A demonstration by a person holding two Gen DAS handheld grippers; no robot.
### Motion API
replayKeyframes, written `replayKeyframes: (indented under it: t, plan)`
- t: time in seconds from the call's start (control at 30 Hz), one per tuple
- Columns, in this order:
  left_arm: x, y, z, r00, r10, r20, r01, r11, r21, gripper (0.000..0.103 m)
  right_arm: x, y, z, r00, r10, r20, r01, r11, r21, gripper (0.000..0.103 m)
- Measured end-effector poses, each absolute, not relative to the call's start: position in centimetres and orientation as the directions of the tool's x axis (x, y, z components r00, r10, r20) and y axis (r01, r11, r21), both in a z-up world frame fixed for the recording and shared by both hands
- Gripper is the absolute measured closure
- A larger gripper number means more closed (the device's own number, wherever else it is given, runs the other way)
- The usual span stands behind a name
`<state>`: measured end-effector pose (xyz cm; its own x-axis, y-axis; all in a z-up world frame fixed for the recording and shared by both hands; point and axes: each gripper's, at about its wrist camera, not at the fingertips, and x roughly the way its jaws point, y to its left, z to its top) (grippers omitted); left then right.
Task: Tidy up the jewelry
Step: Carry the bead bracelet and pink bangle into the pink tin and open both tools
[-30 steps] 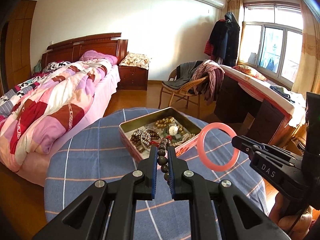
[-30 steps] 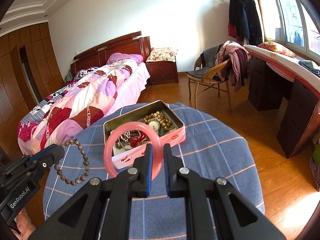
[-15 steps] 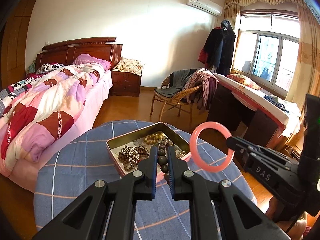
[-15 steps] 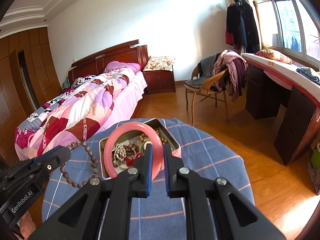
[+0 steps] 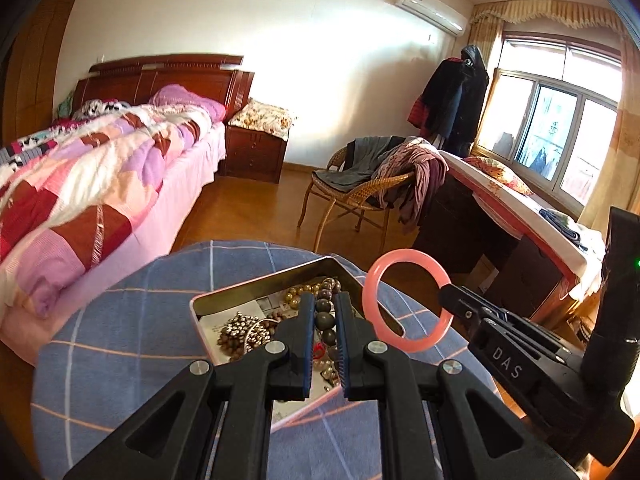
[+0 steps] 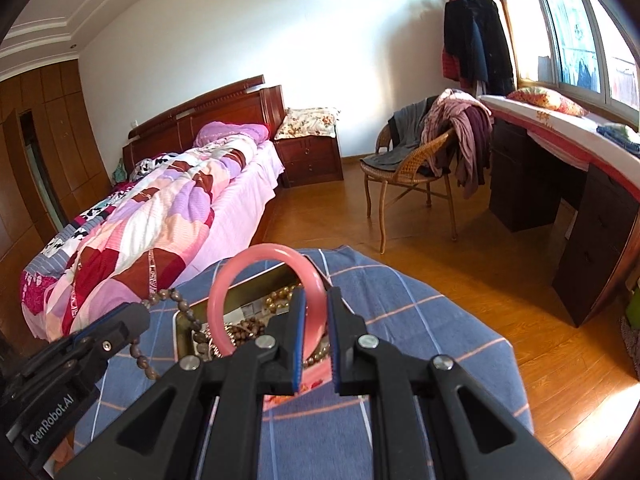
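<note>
two pieces lifted over the jewelry tin

the left hand-held gripper is clamped on a dark bead bracelet; the right hand-held gripper pinches a pink bangle. both hang above the open tin on the checked-cloth bench. the step looks like carrying them; next, each needs a separate spot to land.

Round table covered by a blue cloth with a thin orange-and-white check; cloth drapes over the edge all round. On it, one thing directly: a shallow rectangular metal tin with pink outer walls, lid off, sitting toward the far side of the tabletop. Tin is partly masked in both views, so its near wall cannot be followed fully. Rest of the cloth is bare fabric, lightly wrinkled at the right edge.
</note>
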<state>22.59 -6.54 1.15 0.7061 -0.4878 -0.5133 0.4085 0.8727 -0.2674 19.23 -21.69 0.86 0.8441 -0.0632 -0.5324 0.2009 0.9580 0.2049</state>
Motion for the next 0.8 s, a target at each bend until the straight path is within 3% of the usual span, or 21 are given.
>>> replayKeyframes:
  t: [0.4, 0.8]
  plan:
    - [27.7, -8.4, -3.7, 0.646, -0.445, -0.62, 0.34, 0.895, -0.287, 0.094, 24.8, -23.1, -3.3, 0.78, -0.061, -0.623, 0.257, 0.939, 0.23, 0.09]
    - [29.6, -9.2, -6.0, 0.641, -0.35, -0.683, 0.297, 0.934, -0.199, 0.094, 27.0, -22.3, -6.2, 0.741, -0.104, -0.663, 0.26, 0.955, 0.14, 0.09]
